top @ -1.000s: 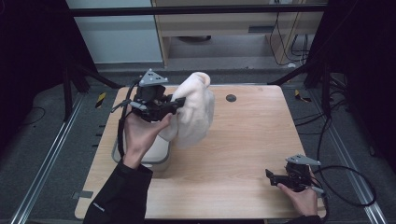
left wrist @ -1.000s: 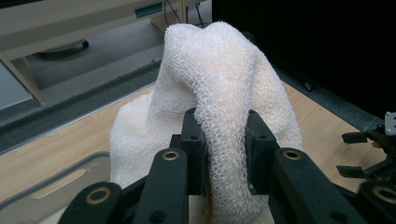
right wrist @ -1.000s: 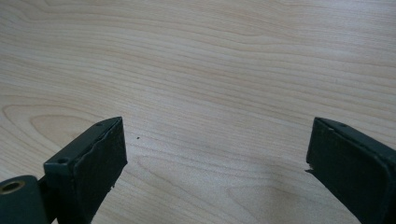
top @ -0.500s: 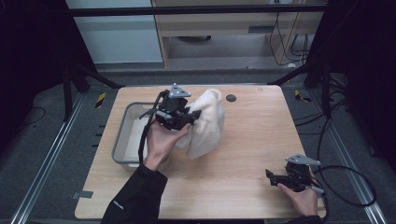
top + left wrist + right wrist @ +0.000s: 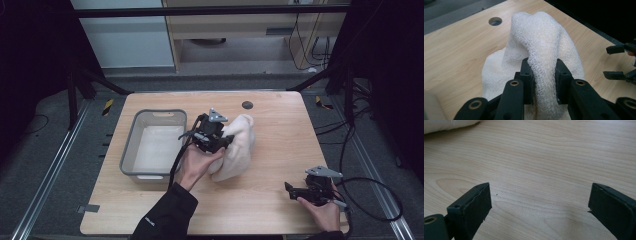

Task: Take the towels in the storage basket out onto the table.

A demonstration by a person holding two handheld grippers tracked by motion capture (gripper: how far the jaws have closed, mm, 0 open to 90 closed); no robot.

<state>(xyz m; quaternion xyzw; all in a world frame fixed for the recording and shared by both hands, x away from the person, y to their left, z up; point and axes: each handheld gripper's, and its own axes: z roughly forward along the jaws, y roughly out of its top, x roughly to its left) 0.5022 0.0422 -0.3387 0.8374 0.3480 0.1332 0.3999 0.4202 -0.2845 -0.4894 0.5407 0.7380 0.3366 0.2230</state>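
Grey plastic bin (image 5: pixel 131 145) on left part of wooden table (image 5: pixel 280 150). Round hole (image 5: pixel 247 105) near table's far edge. Dark floor around.

The high view looks down on the light wooden table (image 5: pixel 280 150); both gripper views skim its surface closely.

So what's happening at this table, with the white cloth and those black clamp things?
A person sits at a wooden table with a hand-held gripper in each hand. The left gripper has its fingers pinched on a fold of a white knitted cloth, whose lower part rests on the table beside a grey tub. The right gripper waits near the table's front edge, fingers open over bare wood.
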